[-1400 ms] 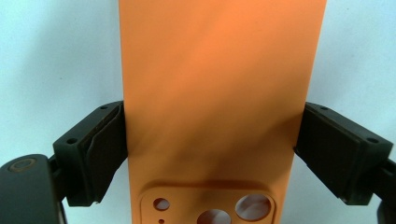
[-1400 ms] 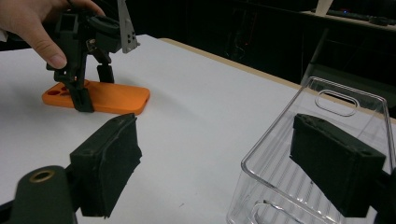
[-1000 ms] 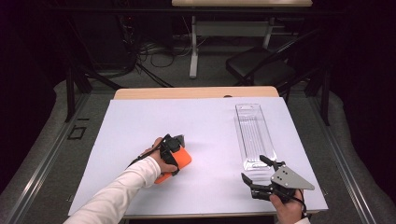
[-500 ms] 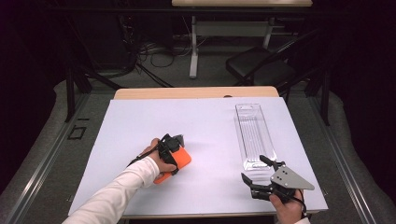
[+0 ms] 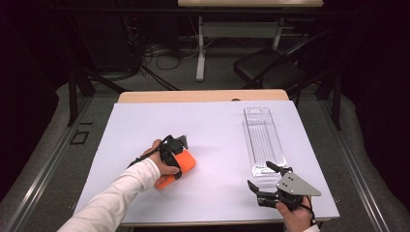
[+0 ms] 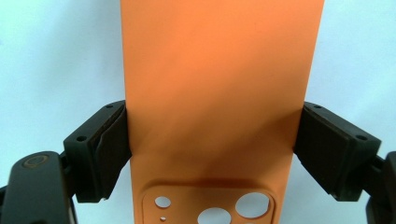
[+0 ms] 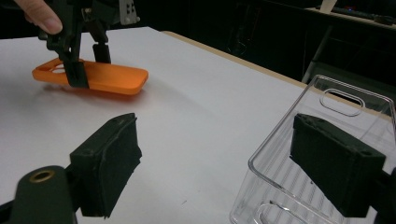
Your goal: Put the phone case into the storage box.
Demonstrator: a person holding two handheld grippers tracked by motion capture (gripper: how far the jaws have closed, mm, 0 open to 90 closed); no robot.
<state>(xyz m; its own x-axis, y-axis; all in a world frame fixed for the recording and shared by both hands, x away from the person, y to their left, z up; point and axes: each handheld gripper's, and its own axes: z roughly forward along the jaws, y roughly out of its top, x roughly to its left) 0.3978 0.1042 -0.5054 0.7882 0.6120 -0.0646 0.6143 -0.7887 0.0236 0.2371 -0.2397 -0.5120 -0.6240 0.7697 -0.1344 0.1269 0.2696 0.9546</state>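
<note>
Lying between the left gripper (image 6: 212, 154) jaws, an orange phone case (image 6: 219, 93).

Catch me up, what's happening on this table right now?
A person works with two handheld grippers. The left gripper is clamped across the sides of an orange phone case, which sits low over the white table. The right gripper is open, empty, at the near end of a clear plastic package tray lying flat on the table.
</note>
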